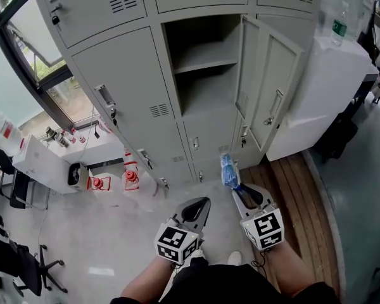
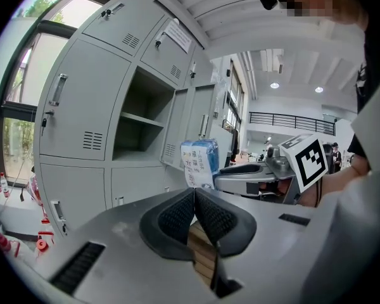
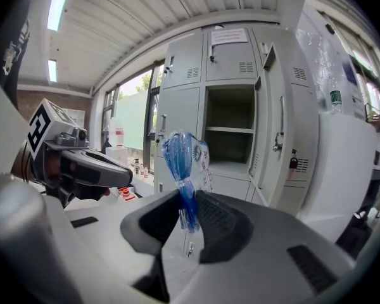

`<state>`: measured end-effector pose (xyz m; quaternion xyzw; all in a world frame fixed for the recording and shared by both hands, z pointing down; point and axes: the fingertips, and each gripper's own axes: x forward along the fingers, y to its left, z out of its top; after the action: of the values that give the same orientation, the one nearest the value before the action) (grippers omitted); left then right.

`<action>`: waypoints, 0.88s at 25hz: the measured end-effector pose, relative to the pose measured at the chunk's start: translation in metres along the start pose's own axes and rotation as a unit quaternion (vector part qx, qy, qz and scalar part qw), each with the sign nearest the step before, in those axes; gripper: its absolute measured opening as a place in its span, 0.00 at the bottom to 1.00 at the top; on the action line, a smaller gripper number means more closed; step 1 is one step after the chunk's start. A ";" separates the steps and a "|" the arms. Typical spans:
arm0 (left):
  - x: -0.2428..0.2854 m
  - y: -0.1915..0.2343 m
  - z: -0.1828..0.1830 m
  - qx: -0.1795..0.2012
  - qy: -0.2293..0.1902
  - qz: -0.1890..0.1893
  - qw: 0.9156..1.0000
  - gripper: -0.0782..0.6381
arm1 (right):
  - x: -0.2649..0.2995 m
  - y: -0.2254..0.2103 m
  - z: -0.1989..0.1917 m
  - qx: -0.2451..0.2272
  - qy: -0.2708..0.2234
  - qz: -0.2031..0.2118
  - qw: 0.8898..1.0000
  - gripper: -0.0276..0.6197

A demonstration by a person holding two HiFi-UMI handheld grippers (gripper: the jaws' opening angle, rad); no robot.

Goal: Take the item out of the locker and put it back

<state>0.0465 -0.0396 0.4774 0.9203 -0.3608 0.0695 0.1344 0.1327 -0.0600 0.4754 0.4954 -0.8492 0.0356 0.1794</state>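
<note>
The person stands in front of a wall of grey lockers and holds one hand-held gripper in each hand, both pointing toward the lockers. The right hand-held gripper (image 3: 189,202) is pinching a blue packet (image 3: 181,157), a clear plastic bag with blue material inside and a white printed label on one side. Its two dark pads press on the lower end of the packet, and the rest of the packet stands up above the jaws, slightly tilted. In the head view the packet (image 1: 228,170) sticks out ahead of this gripper (image 1: 235,186), above the floor (image 1: 114,227) near the foot of the lockers, so it is outside the locker and well apart from the open compartment (image 1: 202,84). This compartment has its door (image 1: 272,94) swung out to the right, and one shelf (image 1: 206,62) divides it; both levels look bare. The left hand-held gripper (image 2: 194,198) has its ribbed pads pressed together at the tips with nothing between them, and it is just beside the right one, on its left (image 1: 201,202).
</note>
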 end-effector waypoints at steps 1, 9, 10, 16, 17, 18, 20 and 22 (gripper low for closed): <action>0.001 -0.007 -0.001 0.000 0.000 0.001 1.000 0.13 | -0.005 -0.001 -0.002 0.001 -0.001 0.003 1.000 0.26; 0.005 -0.047 -0.010 0.000 -0.005 0.021 1.000 0.13 | -0.037 -0.009 -0.020 0.003 -0.007 0.028 1.000 0.26; 0.005 -0.051 -0.011 0.000 -0.005 0.024 1.000 0.13 | -0.040 -0.010 -0.021 0.004 -0.008 0.031 0.999 0.26; 0.009 -0.065 -0.016 -0.004 -0.006 0.039 0.999 0.13 | -0.050 -0.016 -0.029 0.003 -0.013 0.044 0.999 0.26; 0.010 -0.067 -0.017 -0.004 -0.006 0.039 0.999 0.13 | -0.050 -0.017 -0.030 0.003 -0.014 0.046 0.999 0.26; 0.011 -0.069 -0.017 -0.004 -0.006 0.040 0.999 0.13 | -0.051 -0.018 -0.031 0.003 -0.014 0.047 0.999 0.26; 0.013 -0.071 -0.018 -0.004 -0.006 0.040 0.999 0.13 | -0.053 -0.020 -0.033 0.004 -0.014 0.048 0.999 0.26; 0.015 -0.073 -0.017 -0.004 -0.006 0.040 0.999 0.13 | -0.054 -0.021 -0.033 0.004 -0.014 0.049 0.999 0.26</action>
<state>0.1065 0.0074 0.4824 0.9050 -0.3984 0.0681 0.1331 0.1832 -0.0181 0.4853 0.4541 -0.8749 0.0404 0.1633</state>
